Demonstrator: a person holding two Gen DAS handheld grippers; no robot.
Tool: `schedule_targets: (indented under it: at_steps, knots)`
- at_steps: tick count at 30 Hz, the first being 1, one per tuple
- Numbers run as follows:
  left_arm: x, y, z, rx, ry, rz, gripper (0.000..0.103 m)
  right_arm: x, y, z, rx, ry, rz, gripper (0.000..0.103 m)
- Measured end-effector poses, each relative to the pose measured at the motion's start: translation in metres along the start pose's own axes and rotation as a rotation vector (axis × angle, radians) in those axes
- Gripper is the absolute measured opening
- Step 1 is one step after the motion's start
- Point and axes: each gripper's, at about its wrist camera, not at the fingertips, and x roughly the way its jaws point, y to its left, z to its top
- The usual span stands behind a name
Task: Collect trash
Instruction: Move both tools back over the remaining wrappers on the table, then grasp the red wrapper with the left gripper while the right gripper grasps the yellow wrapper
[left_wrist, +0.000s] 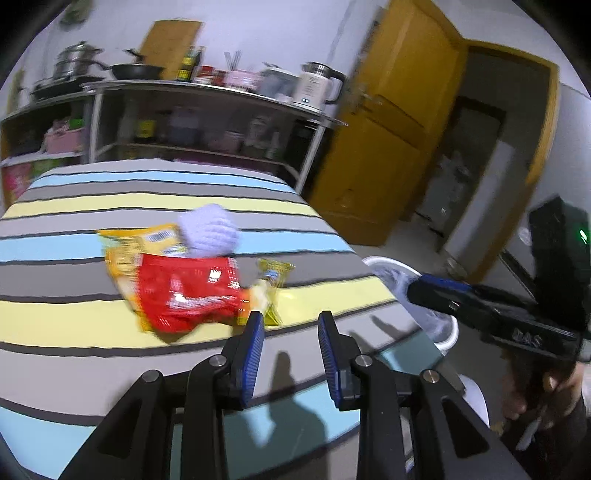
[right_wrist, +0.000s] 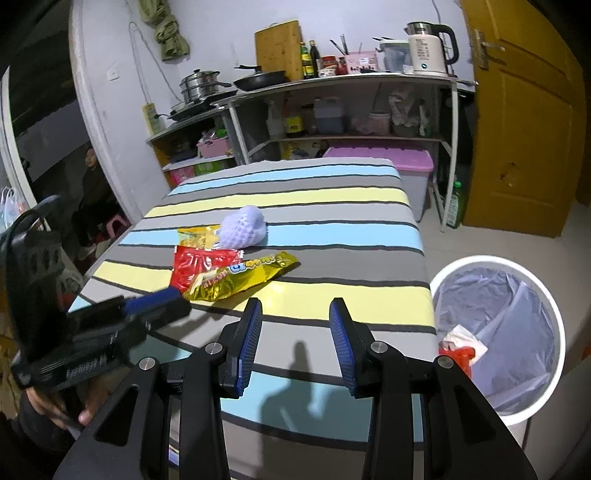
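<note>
Tongs — left; right — both half-open, empty, touching nothing

Even indoor light from above casts soft shadows of the finger tips onto the striped surface. The left wrist view is motion-blurred; the right is sharp. Fisheye edges bend and darken.
</note>
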Motion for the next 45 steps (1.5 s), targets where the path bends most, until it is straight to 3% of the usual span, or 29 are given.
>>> schedule_targets:
  at_steps: [3,6,13,20,32,33,34,37,43,45]
  knots:
    - [-0.002,-0.011,-0.002,0.026,0.001,-0.009,0.03,0.001,-0.003,-0.003,0.022,0.005,0.009,0.039]
    - [-0.01,-0.006,0.001,0.017,-0.027,0.027,0.03,0.004,-0.001,-0.001,0.028,0.009,0.025,0.039]
    - [-0.028,0.035,0.014,-0.052,-0.094,0.175,0.03,0.028,0.01,0.002,0.049,0.039,0.065,0.039]
    - [-0.022,0.08,0.022,-0.118,-0.083,0.272,0.03,0.067,0.024,0.007,0.098,0.098,0.098,0.039]
    - [0.02,0.097,0.037,-0.113,0.028,0.216,0.03,0.113,0.027,0.011,0.152,0.205,0.059,0.039]
    - [0.023,0.097,0.038,-0.112,0.038,0.215,0.03,0.112,0.027,0.011,0.142,0.204,0.053,0.037]
    - [0.025,0.097,0.039,-0.111,0.045,0.214,0.03,0.112,0.026,0.01,0.133,0.203,0.045,0.028]
    - [0.03,0.094,0.038,-0.114,0.052,0.189,0.03,0.111,0.02,0.008,0.124,0.205,0.037,0.016]
    - [0.029,0.084,0.036,-0.116,0.048,0.165,0.029,0.104,0.013,0.006,0.104,0.195,0.016,0.009]
    - [0.027,0.079,0.034,-0.11,0.05,0.163,0.021,0.1,0.011,0.006,0.103,0.19,0.016,0.009]
